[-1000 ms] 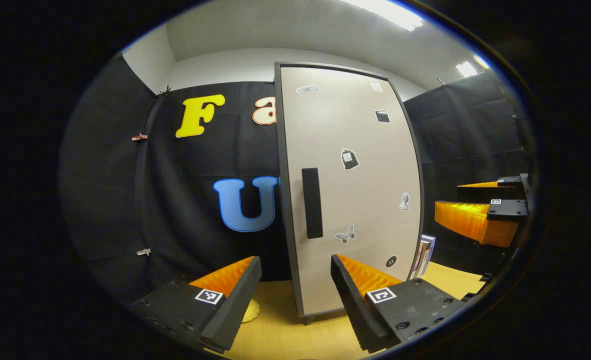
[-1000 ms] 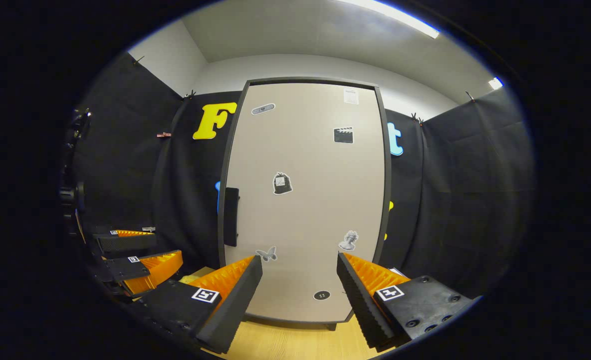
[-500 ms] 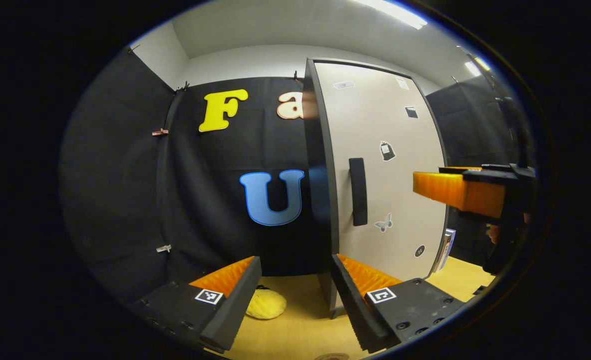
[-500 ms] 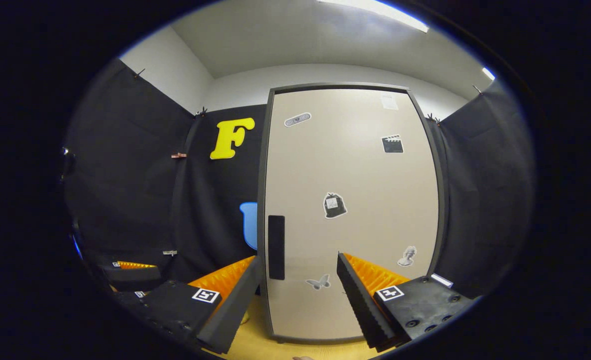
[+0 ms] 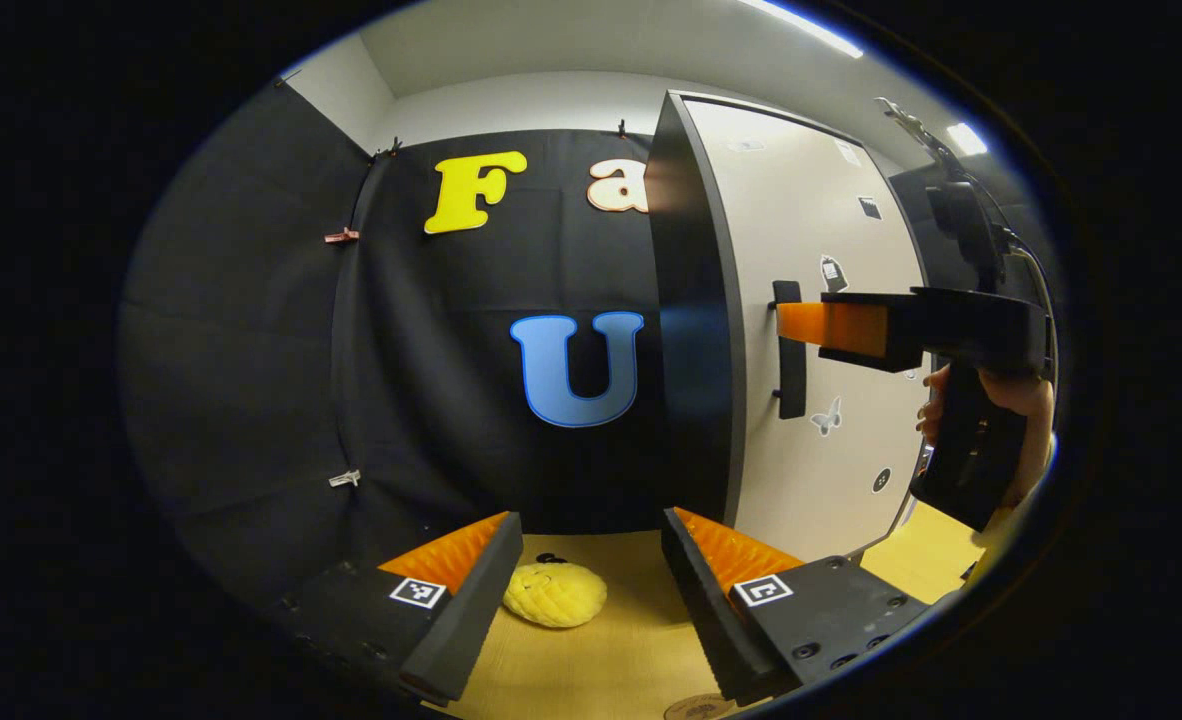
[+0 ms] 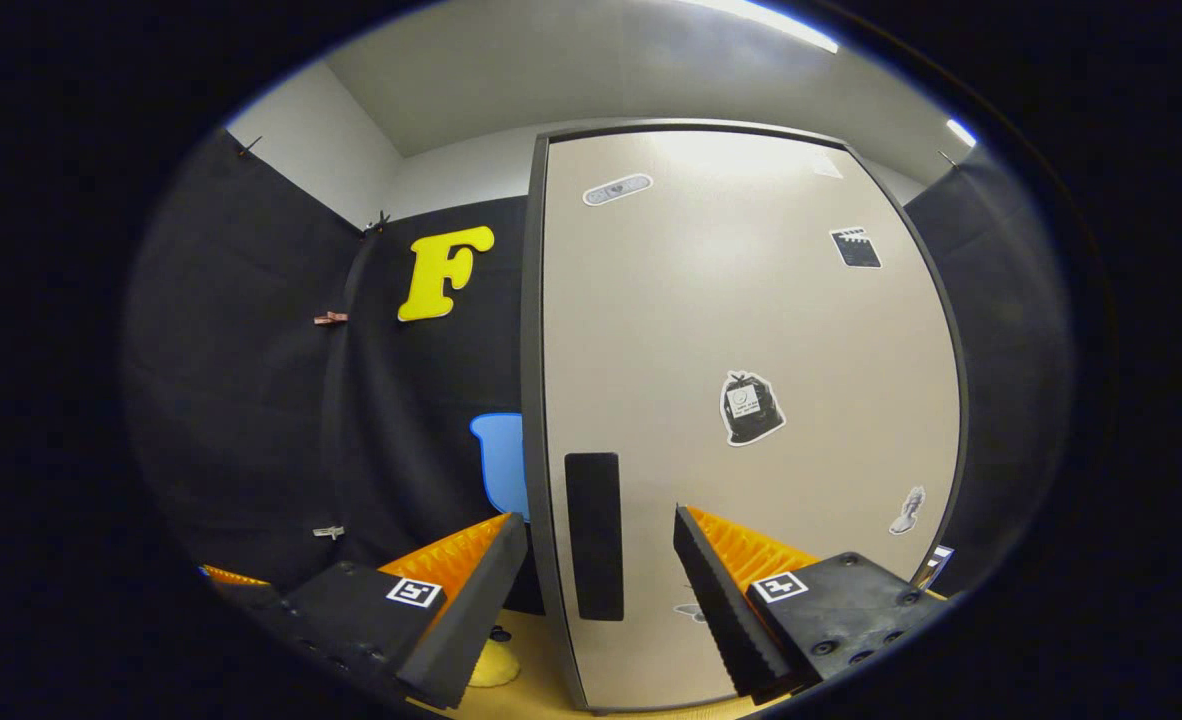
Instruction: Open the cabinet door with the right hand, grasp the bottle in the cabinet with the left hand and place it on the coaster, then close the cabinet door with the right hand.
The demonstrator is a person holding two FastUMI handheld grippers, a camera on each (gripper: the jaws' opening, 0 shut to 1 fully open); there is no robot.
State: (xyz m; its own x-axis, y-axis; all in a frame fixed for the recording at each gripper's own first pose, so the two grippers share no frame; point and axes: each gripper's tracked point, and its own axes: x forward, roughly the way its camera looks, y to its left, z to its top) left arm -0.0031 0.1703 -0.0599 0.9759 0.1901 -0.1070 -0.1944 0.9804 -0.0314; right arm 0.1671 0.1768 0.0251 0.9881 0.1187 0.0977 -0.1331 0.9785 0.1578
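A: we see the cabinet (image 6: 741,400) door (image 6: 751,330) shut in the right gripper view, dark handle (image 6: 592,535) on its left edge. Right tongs (image 6: 599,585) spread wide, handle sits between the two fingers in the picture, no contact we can confirm

B: agreed. In the left gripper view we see the right tongs (image 5: 801,322) from the side, level with the handle (image 5: 789,350) and just in front of the door (image 5: 821,320); a hand (image 5: 991,400) holds the grip below. Touching or not, we cannot tell from that angle

A: left tongs (image 5: 591,590) also spread, pinching nothing, low over the desk (image 5: 631,640)

B: bottle: door is closed, so we cannot see inside. Coaster: a small round brownish disc (image 5: 699,708) at the bottom edge of the left gripper view could be it, too little showing to be sure

A: a yellow knobbly thing (image 5: 555,594) lies on the desk between the left tongs' fingers, left of the cabinet (image 5: 696,330), near the black cloth wall

B: same yellow thing (image 6: 494,665) peeks out low by the cabinet's left corner in the right gripper view
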